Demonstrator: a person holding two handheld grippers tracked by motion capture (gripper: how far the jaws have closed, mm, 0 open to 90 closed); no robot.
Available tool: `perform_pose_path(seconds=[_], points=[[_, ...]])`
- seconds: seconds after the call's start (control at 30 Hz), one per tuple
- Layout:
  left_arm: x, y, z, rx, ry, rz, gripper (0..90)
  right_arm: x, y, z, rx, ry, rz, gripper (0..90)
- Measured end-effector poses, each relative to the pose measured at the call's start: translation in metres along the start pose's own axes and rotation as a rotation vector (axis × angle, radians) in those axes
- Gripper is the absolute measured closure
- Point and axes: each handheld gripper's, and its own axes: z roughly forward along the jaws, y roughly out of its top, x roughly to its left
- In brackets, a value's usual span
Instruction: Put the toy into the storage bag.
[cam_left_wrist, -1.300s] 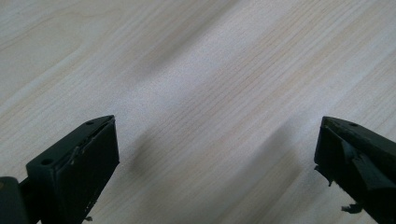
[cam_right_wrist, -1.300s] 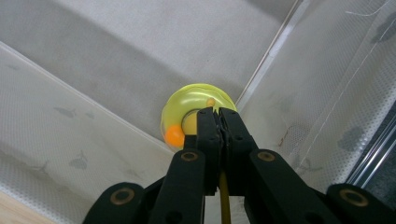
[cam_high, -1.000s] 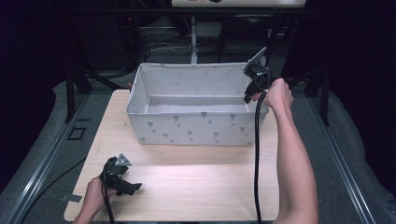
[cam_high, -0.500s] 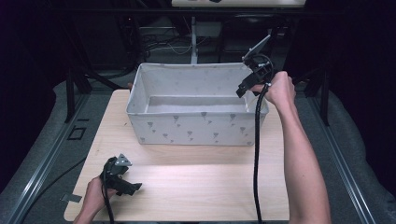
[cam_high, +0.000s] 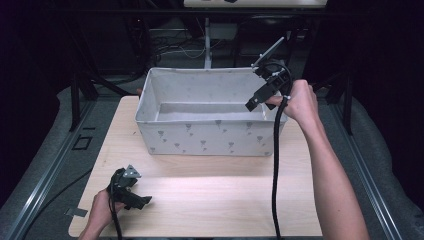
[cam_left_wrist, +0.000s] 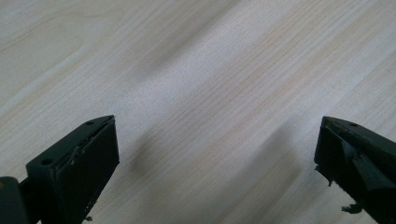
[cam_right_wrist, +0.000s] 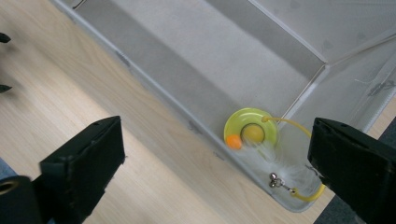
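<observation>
Right tool (cam_high: 257, 100) has lifted a bit since a second ago, now hanging above the bin's right end instead of down at its rim; left tool (cam_high: 131, 192) hasn't shifted.

Near edge: left hand (cam_high: 102, 210) grips the left tool, which rests low on the pale wood-grain surface (cam_high: 210, 200) at the front left corner. Jaws spread wide, released, nothing between them; left gripper view has bare wood grain between the two black jaws, with their soft shadows on it.

Mid: white rectangular fabric bin with small grey printed marks (cam_high: 210, 137) sits on the far half of the surface, long side facing the person.

Over the bin's right end: right hand (cam_high: 300, 100) holds the right tool tilted down into the bin, black cable (cam_high: 275, 170) trailing back toward the near edge. Jaws wide apart, released, grasping nothing.

Right gripper view looks down into the bin: a yellow-green plastic ring toy with an orange ball, white feathers, small metal bells and a thin yellow cord (cam_right_wrist: 254, 135) lies on the bin floor, tucked in a corner against the wall, between the jaws in view but well below them. Rest of the bin floor bare grey fabric.
</observation>
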Motion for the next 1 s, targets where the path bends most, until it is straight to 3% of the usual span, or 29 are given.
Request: perform_pose_path(seconds=[0.5, 1.0], points=[[0.0, 0.0, 0.001, 0.007, 0.007, 0.0, 0.1, 0.05, -0.04, -0.001, -0.015, -0.007, -0.128, 0.0], [-0.001, 0.0, 0.001, 0.008, 0.004, 0.003, 0.1, 0.082, -0.092, 0.052, 0.027, 0.037, -0.19, 0.0]])
